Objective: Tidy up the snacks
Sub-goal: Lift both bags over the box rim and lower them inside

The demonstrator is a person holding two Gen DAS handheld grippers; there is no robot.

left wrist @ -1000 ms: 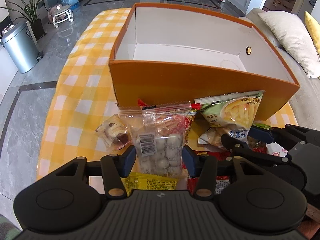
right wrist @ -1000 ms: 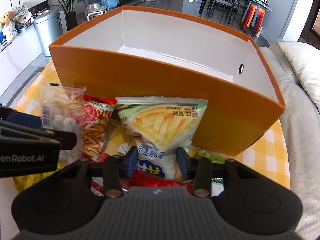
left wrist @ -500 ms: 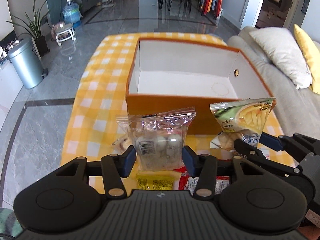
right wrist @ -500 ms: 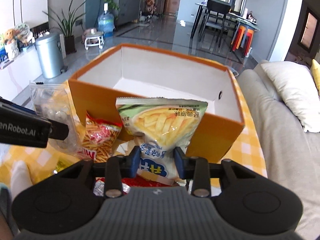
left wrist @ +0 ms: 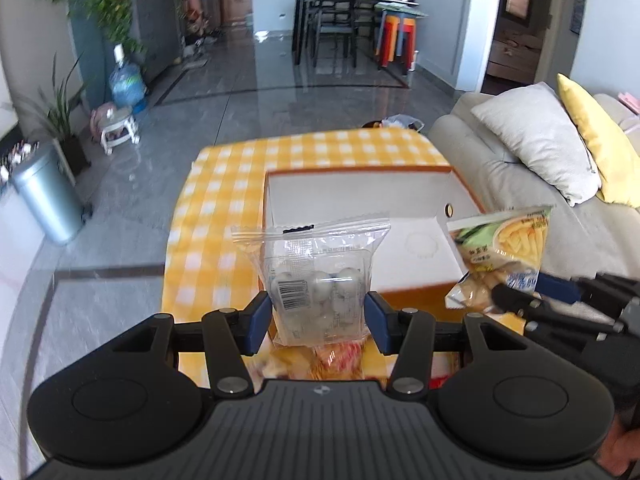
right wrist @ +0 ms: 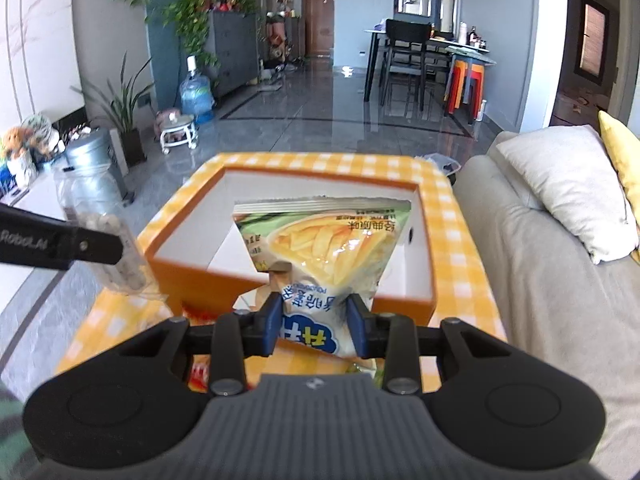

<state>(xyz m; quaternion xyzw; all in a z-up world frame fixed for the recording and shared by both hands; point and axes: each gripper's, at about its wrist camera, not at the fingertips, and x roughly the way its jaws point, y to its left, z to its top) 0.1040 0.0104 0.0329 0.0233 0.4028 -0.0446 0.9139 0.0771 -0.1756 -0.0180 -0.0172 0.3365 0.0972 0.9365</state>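
Observation:
My left gripper (left wrist: 318, 318) is shut on a clear bag of white round candies (left wrist: 316, 276) and holds it in the air in front of the open orange box (left wrist: 404, 294). My right gripper (right wrist: 316, 330) is shut on a green and yellow bag of chips (right wrist: 324, 240) and holds it up over the near edge of the orange box (right wrist: 172, 280). The chips bag also shows at the right of the left wrist view (left wrist: 500, 252). The candy bag shows at the left of the right wrist view (right wrist: 120, 248). The box's white inside holds nothing that I can see.
The box stands on a table with a yellow checked cloth (left wrist: 208, 232). More snack packets (left wrist: 332, 358) lie on the cloth under the grippers. A grey sofa (right wrist: 540, 280) with pillows runs along the right. A metal bin (left wrist: 44, 196) stands on the floor at the left.
Both grippers have risen well above the table with their bags. The box and the packets on the cloth now sit lower and smaller in both views.

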